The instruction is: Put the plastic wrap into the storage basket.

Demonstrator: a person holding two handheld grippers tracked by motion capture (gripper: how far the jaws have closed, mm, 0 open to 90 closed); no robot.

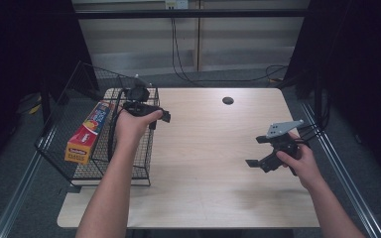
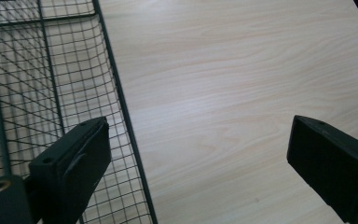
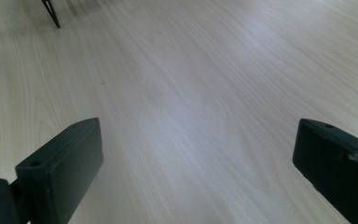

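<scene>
High view: box (image 1: 86, 132) lettering too small

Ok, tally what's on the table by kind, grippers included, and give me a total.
Wire basket: 1
Box, lying in the basket: 1
Grippers: 2, left and right, both open and holding nothing
Total: 4
</scene>
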